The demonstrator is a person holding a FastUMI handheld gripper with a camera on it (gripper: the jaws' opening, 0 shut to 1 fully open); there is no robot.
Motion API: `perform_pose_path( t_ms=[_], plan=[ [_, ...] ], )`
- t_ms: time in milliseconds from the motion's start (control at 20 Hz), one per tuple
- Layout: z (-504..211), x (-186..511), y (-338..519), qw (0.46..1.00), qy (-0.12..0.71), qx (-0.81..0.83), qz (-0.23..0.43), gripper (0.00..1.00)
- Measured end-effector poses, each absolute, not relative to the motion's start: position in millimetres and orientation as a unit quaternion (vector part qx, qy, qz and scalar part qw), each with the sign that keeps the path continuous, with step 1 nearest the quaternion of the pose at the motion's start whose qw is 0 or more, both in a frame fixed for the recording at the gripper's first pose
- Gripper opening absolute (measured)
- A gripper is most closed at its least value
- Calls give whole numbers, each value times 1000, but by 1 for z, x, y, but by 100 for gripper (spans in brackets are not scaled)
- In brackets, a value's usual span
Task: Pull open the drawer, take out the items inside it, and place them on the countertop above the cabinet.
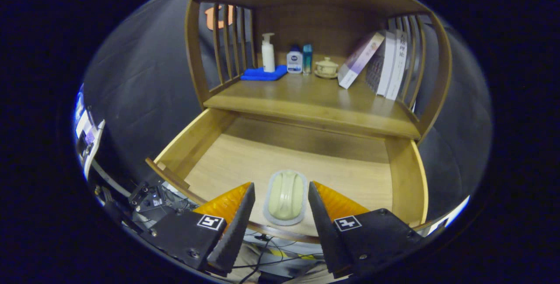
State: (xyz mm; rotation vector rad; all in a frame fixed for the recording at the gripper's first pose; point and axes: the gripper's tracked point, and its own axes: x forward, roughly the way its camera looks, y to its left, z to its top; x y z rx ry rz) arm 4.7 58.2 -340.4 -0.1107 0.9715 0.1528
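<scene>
The tool (281, 196) gapes wide over a pale brush (286, 196) in the open wooden drawer (332, 166), gripping nothing.

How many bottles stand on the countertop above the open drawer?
3. A white pump bottle stands on the blue cloth; a small white bottle and a teal one stand beside it, left of the lidded cup. The open claw straddles the drawer's pale item.

My gripper (281, 196) fingers, spread apart, flank the pale green oval soap-like item (286, 196); contact unclear. Beyond, the white upright books' (391, 63) spine print's too small to read.
</scene>
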Motion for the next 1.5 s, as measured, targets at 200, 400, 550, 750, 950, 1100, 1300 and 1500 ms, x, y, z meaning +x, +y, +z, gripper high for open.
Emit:
perform_pose_path(
  t_ms=[200, 400, 550, 750, 950, 1100, 1300, 1500],
  plan=[
    [-362, 15, 61, 850, 514, -71, 93, 77],
    [-380, 23, 66, 833, 537, -89, 103, 76],
    [-395, 26, 65, 821, 558, -76, 99, 74],
    [-413, 24, 56, 797, 595, -63, 78, 56],
    [-426, 22, 52, 787, 612, -55, 64, 44],
    [-429, 22, 51, 784, 617, -45, 61, 35],
    [-427, 22, 50, 788, 610, -49, 62, 22],
    [-414, 23, 46, 796, 601, -42, 53, 18]
  ],
)
